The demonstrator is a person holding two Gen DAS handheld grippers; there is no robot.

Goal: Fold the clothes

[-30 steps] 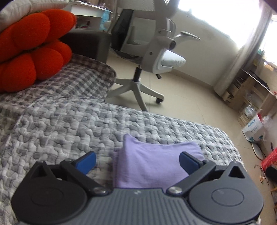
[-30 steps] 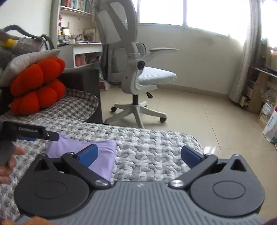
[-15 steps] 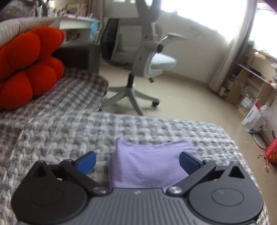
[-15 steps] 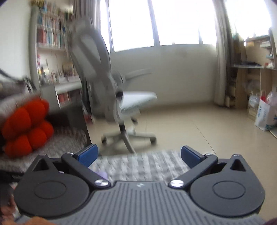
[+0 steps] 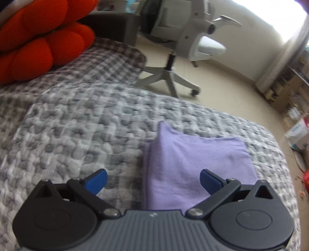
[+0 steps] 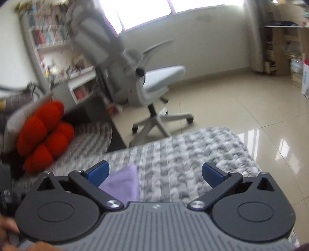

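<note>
Home bedroom/study: bed with grey quilted cover (image 5: 81, 123), red cushion (image 5: 38, 42), white office chair (image 6: 146, 83), crowded bookshelf (image 6: 50, 38), tiled floor (image 6: 241, 108), window (image 6: 173, 7).

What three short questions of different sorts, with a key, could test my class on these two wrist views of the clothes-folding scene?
1. True or false: the left gripper is shut on the purple cloth.
2. What does the purple cloth lie on: A, the floor; B, the grey quilt; C, the office chair?
3. What colour is the cushion at the quilt's far end?

Key
1. False: both its jaws and those of the right gripper stand open, holding nothing.
2. B.
3. Red.
</note>
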